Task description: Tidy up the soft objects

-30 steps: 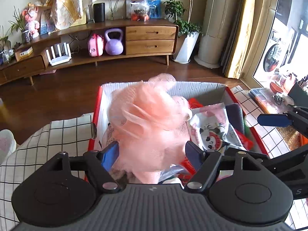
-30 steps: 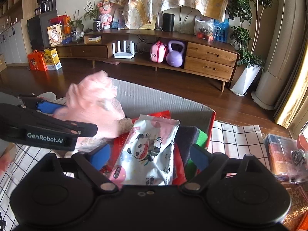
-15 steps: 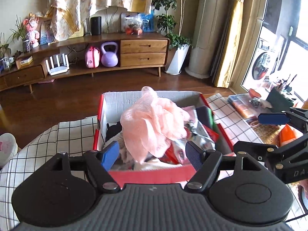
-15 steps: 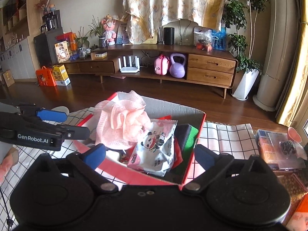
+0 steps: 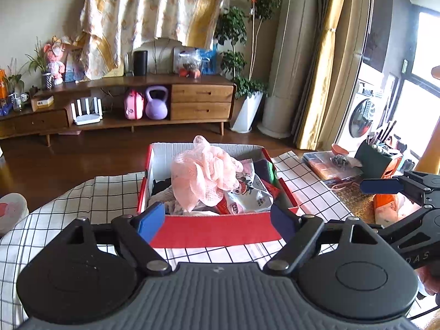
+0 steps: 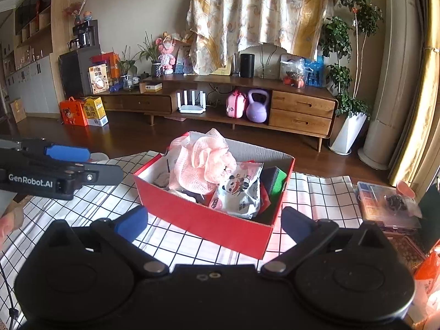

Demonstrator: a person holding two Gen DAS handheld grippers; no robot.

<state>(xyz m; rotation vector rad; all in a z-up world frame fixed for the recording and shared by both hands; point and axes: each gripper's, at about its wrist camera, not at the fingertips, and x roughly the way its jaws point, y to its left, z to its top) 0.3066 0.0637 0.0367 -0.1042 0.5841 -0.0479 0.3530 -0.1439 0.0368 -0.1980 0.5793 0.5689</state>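
Observation:
A red cardboard box (image 5: 214, 231) (image 6: 192, 220) stands on the checked tablecloth (image 5: 110, 192). On top of its contents lies a pink mesh bath pouf (image 5: 203, 176) (image 6: 198, 162). Beside the pouf are a panda-printed packet (image 5: 247, 192) (image 6: 239, 192) and a green sponge (image 6: 276, 178). My left gripper (image 5: 217, 220) hovers short of the box's near wall, its jaws opening with nothing between them. My right gripper (image 6: 214, 224) is back from the box's corner, its jaws also opening and empty. Each view shows the other gripper's blue fingertip (image 5: 385, 185) (image 6: 66, 152) at its edge.
A clear plastic organiser (image 5: 330, 162) (image 6: 385, 203) and a dark tool holder (image 5: 376, 156) sit to the right on the table. An orange bag (image 5: 385, 206) (image 6: 429, 272) lies near the right gripper. A wooden TV cabinet (image 5: 192, 101) stands across the dark floor.
Both grippers drew back and up from the box. The pink pouf, earlier between the left fingers, now rests in the box. Both pairs of jaws stand wider.

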